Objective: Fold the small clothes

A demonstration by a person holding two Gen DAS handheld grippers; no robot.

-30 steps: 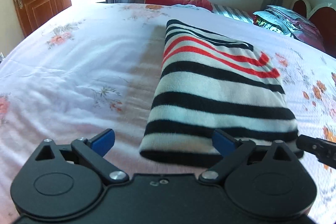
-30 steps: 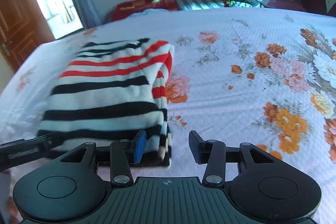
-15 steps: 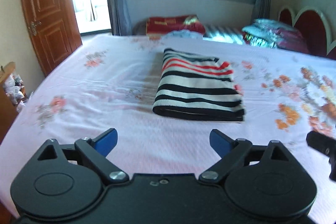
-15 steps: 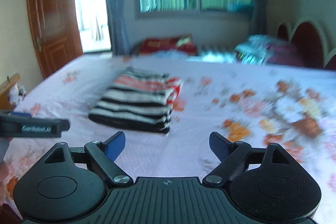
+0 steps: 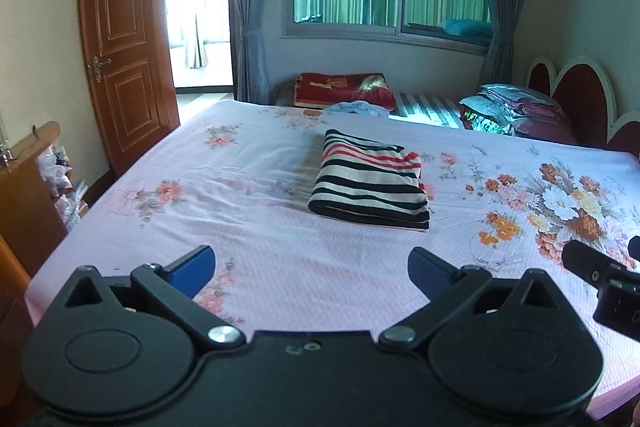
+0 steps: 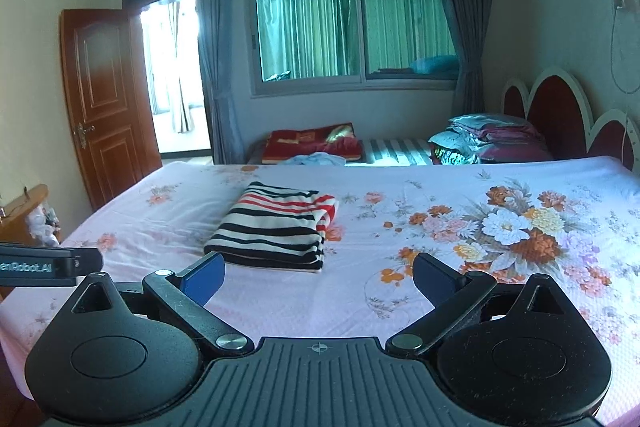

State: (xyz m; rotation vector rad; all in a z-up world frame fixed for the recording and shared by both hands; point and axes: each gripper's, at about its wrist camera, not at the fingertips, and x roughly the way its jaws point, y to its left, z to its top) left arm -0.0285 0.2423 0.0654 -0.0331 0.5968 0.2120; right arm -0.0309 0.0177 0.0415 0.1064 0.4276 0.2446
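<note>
A folded striped garment [image 5: 370,183] in black, white and red lies flat on the bed [image 5: 248,211], seen also in the right wrist view as the striped garment [image 6: 276,231]. My left gripper [image 5: 312,267] hangs well back from it over the bed's near edge, its jaws still opening with nothing between them. My right gripper [image 6: 318,275] is likewise far back and above the sheet, jaws opening and empty. The right gripper's body [image 5: 600,283] shows at the right edge of the left wrist view. The left gripper's body [image 6: 44,265] shows at the left edge of the right wrist view.
The floral sheet [image 6: 500,227] covers the whole bed. Pillows and folded bedding [image 5: 516,111] lie by the headboard [image 6: 560,115]. A red blanket [image 5: 344,89] sits beyond the far edge. A wooden door [image 5: 124,59] and a wooden cabinet [image 5: 28,187] stand at the left.
Both grippers have pulled back and risen away from the folded garment, which now lies alone farther off. The right gripper's jaws have widened from partly closed at the garment's edge.
</note>
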